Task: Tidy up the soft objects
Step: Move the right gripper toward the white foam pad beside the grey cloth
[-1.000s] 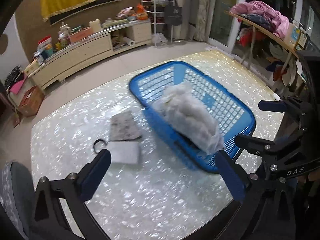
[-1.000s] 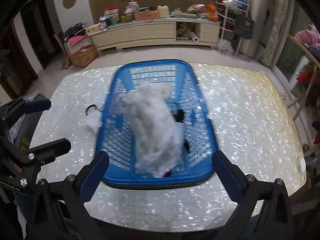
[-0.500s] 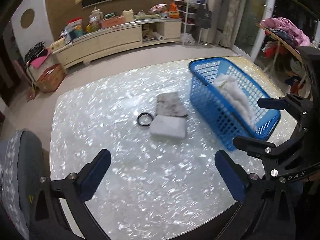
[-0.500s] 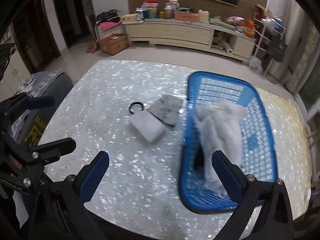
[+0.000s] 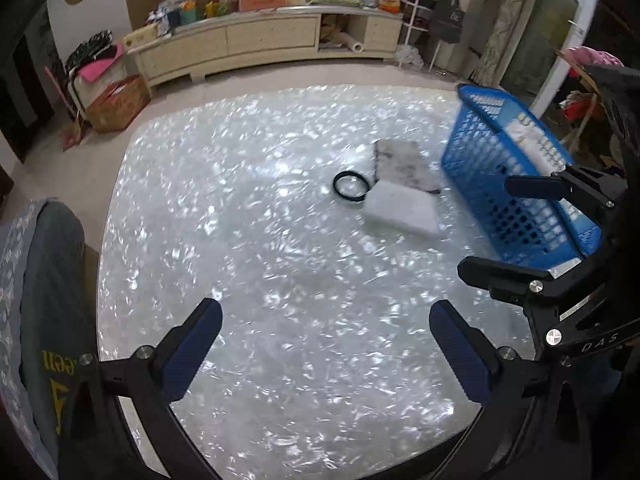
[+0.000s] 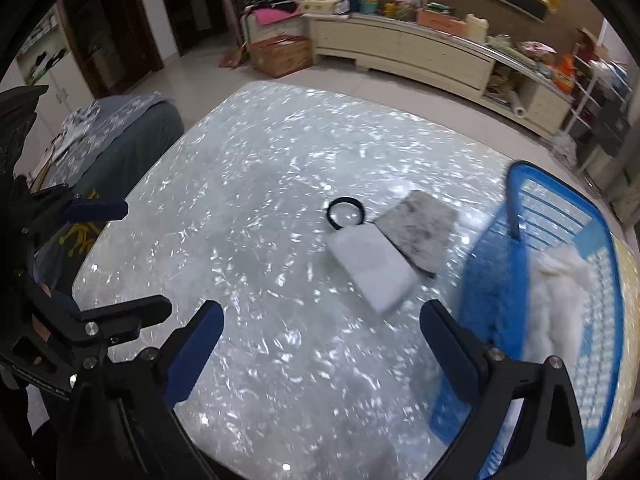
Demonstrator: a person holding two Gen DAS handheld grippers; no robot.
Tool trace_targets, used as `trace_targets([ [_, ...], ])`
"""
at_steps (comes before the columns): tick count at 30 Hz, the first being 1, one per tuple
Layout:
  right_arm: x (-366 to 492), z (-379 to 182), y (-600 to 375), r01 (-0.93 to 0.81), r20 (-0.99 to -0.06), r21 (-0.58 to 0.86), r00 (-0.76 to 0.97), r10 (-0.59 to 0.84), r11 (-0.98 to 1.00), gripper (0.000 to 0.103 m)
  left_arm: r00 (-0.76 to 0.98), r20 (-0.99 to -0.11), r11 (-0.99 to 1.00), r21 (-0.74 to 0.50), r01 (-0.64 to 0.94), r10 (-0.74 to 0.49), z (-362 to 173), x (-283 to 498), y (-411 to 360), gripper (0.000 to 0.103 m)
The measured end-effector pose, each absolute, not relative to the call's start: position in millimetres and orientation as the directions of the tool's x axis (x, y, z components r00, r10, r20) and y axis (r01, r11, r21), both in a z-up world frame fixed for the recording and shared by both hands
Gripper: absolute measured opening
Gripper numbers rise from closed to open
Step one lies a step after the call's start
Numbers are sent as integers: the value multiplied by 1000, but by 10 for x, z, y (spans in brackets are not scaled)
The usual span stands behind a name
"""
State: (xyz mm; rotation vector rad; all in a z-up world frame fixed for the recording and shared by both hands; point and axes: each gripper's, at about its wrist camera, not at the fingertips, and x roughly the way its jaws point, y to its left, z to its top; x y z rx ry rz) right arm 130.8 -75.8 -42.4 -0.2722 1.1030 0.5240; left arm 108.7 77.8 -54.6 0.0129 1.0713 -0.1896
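Nearest in each wrist view are the two tools. The left tool (image 5: 325, 344) has its blue fingers spread wide with nothing between them, above bare desk (image 5: 280, 280). The right tool (image 6: 322, 338) is likewise spread wide and empty, hanging over the shimmering white desk surface near its front edge. Each tool also shows at the edge of the other's view.

Farther on, about mid-desk, lies a white sponge (image 6: 372, 268), flat on the surface. Its far corner touches or slightly overlaps a grey speckled cloth (image 6: 416, 230) lying flat just behind it. Just beside both, on the left, is a black hair tie (image 6: 346, 212), a thin ring lying flat and touching the sponge's far edge.

To the right of these stands a blue plastic basket (image 6: 476, 280) with latticed walls, near the cloth and sponge but apart from them. Inside it lies a fluffy white bundle (image 6: 560, 300), stretched along the basket's length.

Off the desk's left side sits a grey cushioned seat (image 6: 120, 148). Beyond the desk, across a pale tiled floor, a long cream sideboard (image 5: 256, 40) carries assorted clutter.
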Motion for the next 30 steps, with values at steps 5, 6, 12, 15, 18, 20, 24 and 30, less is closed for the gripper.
trace_targets([
  [5,1442,-623,-590,-558,-914,56,305,267,828,97,445,-884,985,-87,147,-144,-770,1246,871,103],
  [6,1501,-674,-571,-564,-918,55,297,265,824,97,442,-885,985,-91,146,-147,-801,1283,874,103],
  [12,1714,-900,-571,-548,-935,23,284,212,836,97,430,-890,983,-91,163,-153,-983,1583,846,103],
  [15,1848,-1021,-620,-510,-943,23,274,188,860,97,426,-891,981,-89,172,-155,-1078,1764,824,103],
  [18,1940,-1156,-612,-491,-956,0,257,145,871,97,417,-893,978,-101,181,-169,-1148,1892,807,103],
  [20,1971,-1191,-604,-489,-958,-23,260,121,872,97,413,-894,976,-100,192,-173,-1204,1971,785,103],
  [24,2058,-1265,-647,-465,-964,-30,247,97,885,97,405,-897,973,-100,206,-178,-1312,2071,747,103],
  [30,2115,-1391,-702,-442,-977,-36,204,61,896,97,392,-904,972,-94,213,-173,-1455,2116,726,103],
])
